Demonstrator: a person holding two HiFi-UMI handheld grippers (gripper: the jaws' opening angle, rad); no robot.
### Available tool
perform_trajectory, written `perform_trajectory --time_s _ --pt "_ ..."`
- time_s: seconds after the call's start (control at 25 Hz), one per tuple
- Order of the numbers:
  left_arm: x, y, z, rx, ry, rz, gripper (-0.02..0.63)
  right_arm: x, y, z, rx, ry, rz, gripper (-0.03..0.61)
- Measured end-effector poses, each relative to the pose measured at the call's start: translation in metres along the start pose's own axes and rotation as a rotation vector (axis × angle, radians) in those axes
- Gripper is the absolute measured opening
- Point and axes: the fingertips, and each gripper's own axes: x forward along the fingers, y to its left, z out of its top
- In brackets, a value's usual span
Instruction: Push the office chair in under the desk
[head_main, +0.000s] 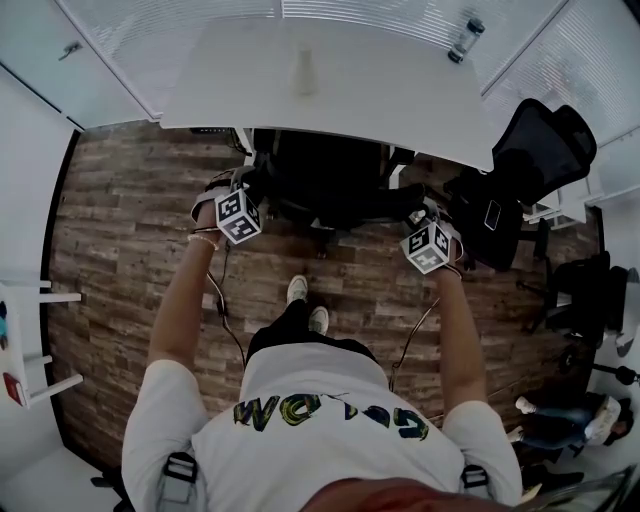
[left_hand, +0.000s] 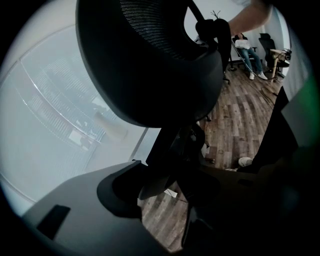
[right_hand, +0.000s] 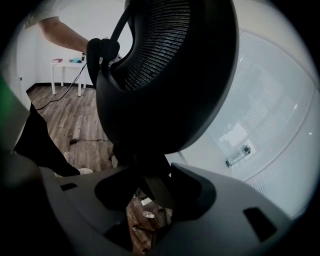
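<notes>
The black mesh office chair (head_main: 330, 180) stands at the white desk (head_main: 400, 90), its seat under the desktop and its back toward me. My left gripper (head_main: 243, 190) is at the left edge of the backrest and my right gripper (head_main: 422, 215) at the right edge. In the left gripper view the backrest (left_hand: 150, 50) looms overhead, and the left gripper (left_hand: 165, 195) has wide jaws with the chair's dark support in the gap. The right gripper view shows the same: backrest (right_hand: 165, 65) above, right gripper (right_hand: 150, 200) wide, the strut between its jaws and floor showing around it.
A second black chair (head_main: 540, 150) stands right of the desk. A bottle (head_main: 465, 40) and a pale cup (head_main: 305, 72) sit on the desktop. Cables (head_main: 225, 310) trail over the wood floor. A white side table (right_hand: 67, 65) is at the left wall. A seated person (left_hand: 247, 50) is behind.
</notes>
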Motion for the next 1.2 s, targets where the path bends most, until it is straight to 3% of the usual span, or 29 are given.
perform_trajectory --time_s 0.52,1.2 --pt "0.046 0.052 0.012 0.021 -0.035 0.01 0.223 0.044 -0.051 0.011 0.006 0.015 -0.018 0.198" --pt "0.088 0.095 0.033 -0.007 0.017 0.018 0.225 0.087 -0.107 0.012 -0.001 -0.011 -0.024 0.199"
